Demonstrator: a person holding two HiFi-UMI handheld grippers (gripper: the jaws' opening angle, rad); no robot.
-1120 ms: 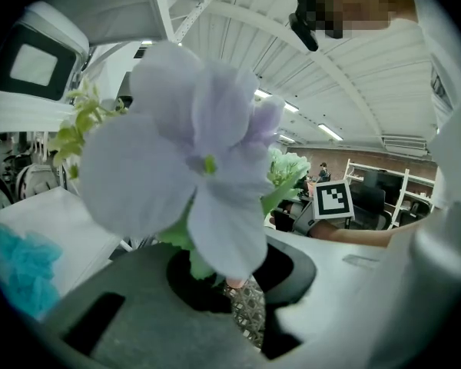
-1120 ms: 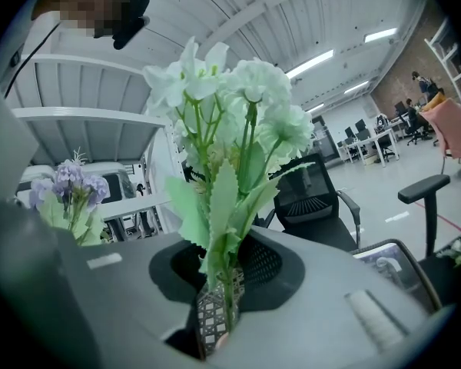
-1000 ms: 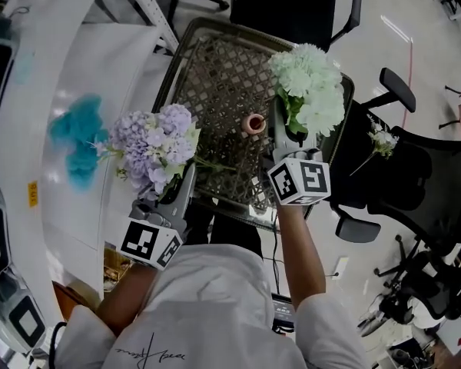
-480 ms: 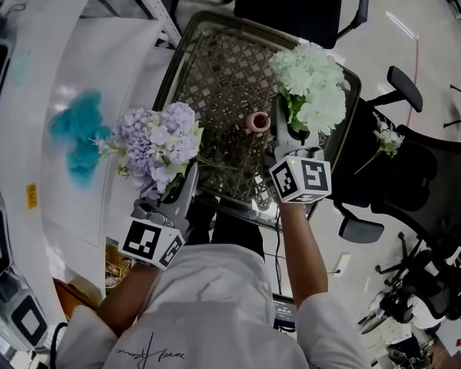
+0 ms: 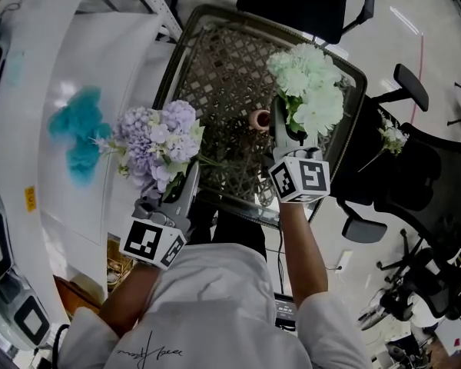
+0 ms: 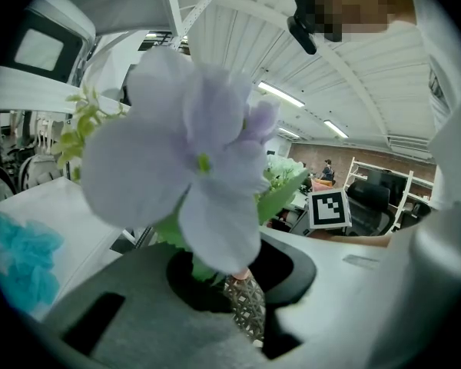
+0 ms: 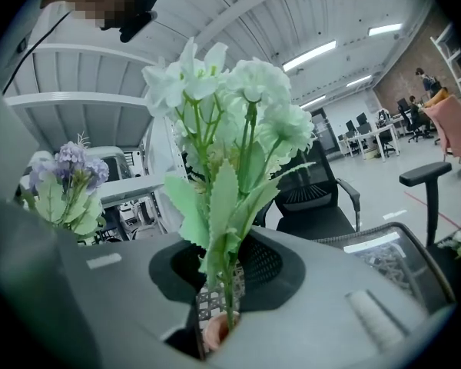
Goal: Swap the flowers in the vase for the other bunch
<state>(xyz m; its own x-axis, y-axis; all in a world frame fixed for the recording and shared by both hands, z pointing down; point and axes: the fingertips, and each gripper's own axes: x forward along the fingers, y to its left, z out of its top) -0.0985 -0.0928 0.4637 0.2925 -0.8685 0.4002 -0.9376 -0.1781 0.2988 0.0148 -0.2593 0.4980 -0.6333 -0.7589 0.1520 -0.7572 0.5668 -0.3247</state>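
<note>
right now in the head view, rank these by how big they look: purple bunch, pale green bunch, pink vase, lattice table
1. lattice table, clearly largest
2 and 3. purple bunch and pale green bunch look about alike, and their nearness to the camera may differ, so no ranking between them
4. pink vase, smallest

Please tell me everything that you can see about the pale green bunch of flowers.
The pale green bunch of artificial-looking flowers has round ruffled heads, serrated leaves and thin green stems. It stands upright above the dark lattice-topped table. The right gripper pinches its stems between its jaws, and the lower ends are at the small pink vase's mouth.
</note>
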